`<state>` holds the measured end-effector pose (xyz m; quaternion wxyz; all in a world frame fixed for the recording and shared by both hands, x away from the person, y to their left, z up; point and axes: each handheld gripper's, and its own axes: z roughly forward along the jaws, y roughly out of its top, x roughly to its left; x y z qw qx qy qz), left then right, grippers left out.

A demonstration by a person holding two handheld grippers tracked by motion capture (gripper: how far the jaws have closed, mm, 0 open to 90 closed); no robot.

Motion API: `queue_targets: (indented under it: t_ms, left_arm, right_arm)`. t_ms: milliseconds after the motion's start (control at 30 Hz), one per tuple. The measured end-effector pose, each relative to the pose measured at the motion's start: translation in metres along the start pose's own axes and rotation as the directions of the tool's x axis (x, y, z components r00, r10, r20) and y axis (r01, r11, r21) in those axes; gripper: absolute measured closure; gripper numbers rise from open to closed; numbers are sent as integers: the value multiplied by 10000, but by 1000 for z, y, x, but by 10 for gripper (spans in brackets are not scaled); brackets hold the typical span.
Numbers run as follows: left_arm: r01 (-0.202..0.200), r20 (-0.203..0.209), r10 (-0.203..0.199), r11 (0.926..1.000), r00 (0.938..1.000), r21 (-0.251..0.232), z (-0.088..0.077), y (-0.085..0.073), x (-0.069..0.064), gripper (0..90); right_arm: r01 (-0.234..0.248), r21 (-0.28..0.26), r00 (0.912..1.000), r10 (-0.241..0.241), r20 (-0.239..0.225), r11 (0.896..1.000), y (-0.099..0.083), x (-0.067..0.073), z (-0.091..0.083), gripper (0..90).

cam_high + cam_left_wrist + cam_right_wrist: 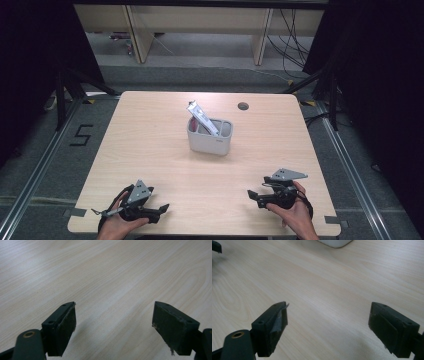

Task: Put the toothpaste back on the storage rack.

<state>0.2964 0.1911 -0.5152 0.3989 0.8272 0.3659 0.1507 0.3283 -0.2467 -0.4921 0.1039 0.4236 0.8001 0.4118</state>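
White holder in desk middle, tube leaning inside. Both grippers, left and right, at near edge, fingers apart. Could tip holder if bumped.

left tongs agape, right tongs agape, both held low, tips facing inward

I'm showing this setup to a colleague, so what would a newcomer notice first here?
Most striking is the grey holder standing alone mid-table, with a white tube leaning out of its left compartment. Near the table's front edge, the left claw and right claw sit open and empty, apart from the holder and pointing inward toward each other.
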Motion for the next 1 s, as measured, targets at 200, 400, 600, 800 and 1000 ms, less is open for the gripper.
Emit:
queue_targets:
  t_ms: [200, 400, 600, 800, 1000]
  left_arm:
    - [-54, -11, 54, 10000, 10000, 67, -1, 0, 0, 190]
    - [-46, -11, 46, 10000, 10000, 45, -1, 0, 0, 190]
    - [-48, -8, 48, 10000, 10000, 56, -1, 0, 0, 190]
    - [-58, -3, 58, 10000, 10000, 55, -1, 0, 0, 190]
    - [1, -16, -1, 10000, 10000, 0, -1, 0, 0, 190]
  right_arm:
    - [396, 139, 9992, -397, 30, 9991, -4, 1, 0, 166]
    - [259, 353, 9995, -252, -194, 9990, -7, 4, 1, 167]
    - [368, 334, 9993, -367, -35, 9988, -7, 2, 1, 161]
    - [302, 281, 9995, -300, -70, 9991, -7, 3, 2, 160]
    - [610, 317, 9981, -614, 109, 9976, -6, 1, 2, 160]
